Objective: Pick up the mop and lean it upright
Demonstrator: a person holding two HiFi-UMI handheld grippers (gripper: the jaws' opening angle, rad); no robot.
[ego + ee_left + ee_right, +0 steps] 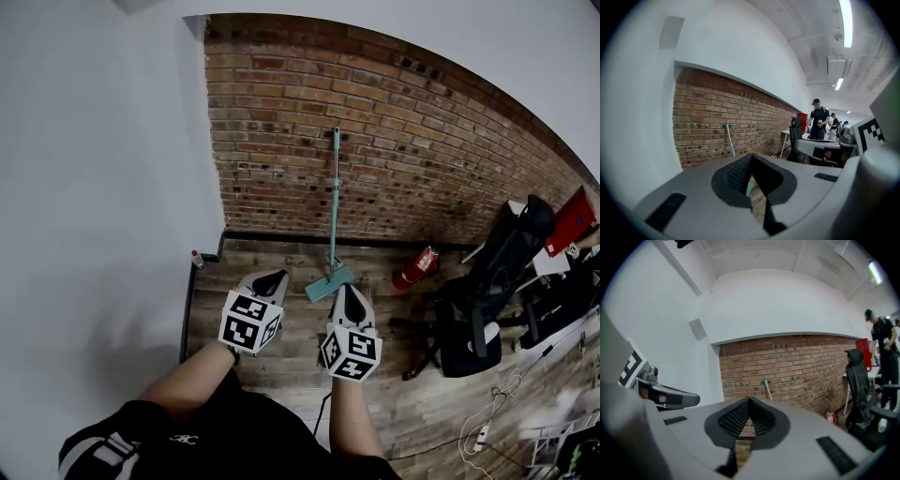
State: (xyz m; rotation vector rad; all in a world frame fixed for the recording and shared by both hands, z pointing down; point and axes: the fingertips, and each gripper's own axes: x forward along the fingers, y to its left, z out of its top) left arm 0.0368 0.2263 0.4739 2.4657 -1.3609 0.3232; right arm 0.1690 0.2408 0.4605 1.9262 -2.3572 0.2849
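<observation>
The mop (334,197) stands upright with its teal handle leaning on the brick wall (422,159) and its flat teal head (328,282) on the wooden floor. The handle also shows in the left gripper view as the mop (730,140) and in the right gripper view as the mop (767,387). My left gripper (275,276) is shut and holds nothing, a little short of the mop head and to its left. Just in front of the mop head is my right gripper (345,289), shut and empty. Both point toward the wall.
A red fire extinguisher (415,267) lies at the wall's foot, right of the mop. A black office chair (487,300), desks and floor cables (487,422) fill the right side. A small bottle (197,259) stands in the left corner. A person (818,119) stands far off.
</observation>
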